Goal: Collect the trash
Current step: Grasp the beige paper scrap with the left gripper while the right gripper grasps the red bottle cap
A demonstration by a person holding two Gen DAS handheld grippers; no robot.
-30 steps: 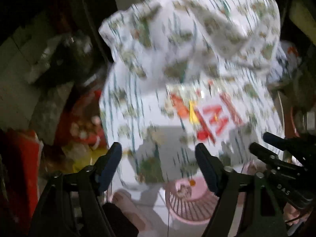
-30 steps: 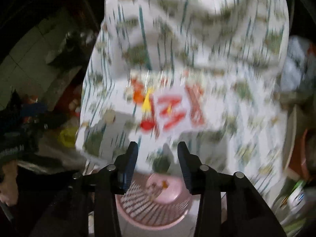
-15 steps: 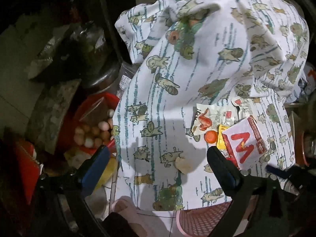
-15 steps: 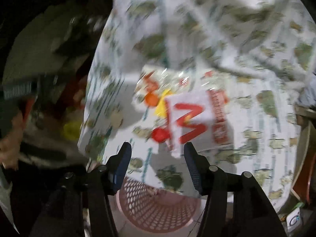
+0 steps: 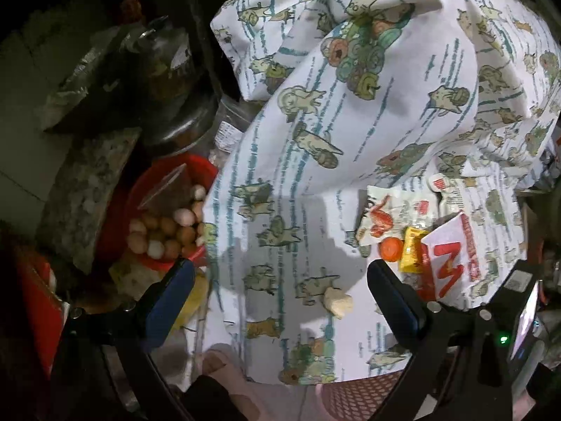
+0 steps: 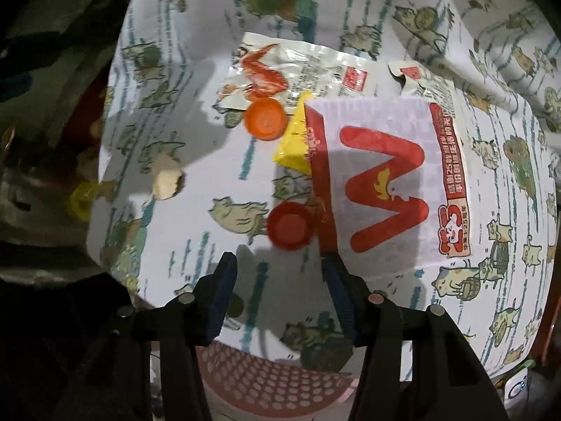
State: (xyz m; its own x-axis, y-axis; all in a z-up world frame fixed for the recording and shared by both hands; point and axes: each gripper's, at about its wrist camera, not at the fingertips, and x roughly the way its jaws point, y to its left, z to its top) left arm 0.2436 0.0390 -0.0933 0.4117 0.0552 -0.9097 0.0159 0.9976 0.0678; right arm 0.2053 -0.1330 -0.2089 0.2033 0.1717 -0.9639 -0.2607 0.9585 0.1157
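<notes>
The left gripper [image 5: 280, 289] has a black plastic frame with two long fingers, and each finger carries a dark blue pad [image 5: 170, 298]. Small silver screws sit at the joints of the frame. The right gripper [image 6: 278, 293] has the same build: black arms, blue pads [image 6: 221, 298], round silver screws. In the left wrist view, its black body shows a small green light.

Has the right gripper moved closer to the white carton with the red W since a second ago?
Yes. The right gripper has dropped toward the cloth; the white carton now looks far bigger and sits just beyond its fingertips.
</notes>
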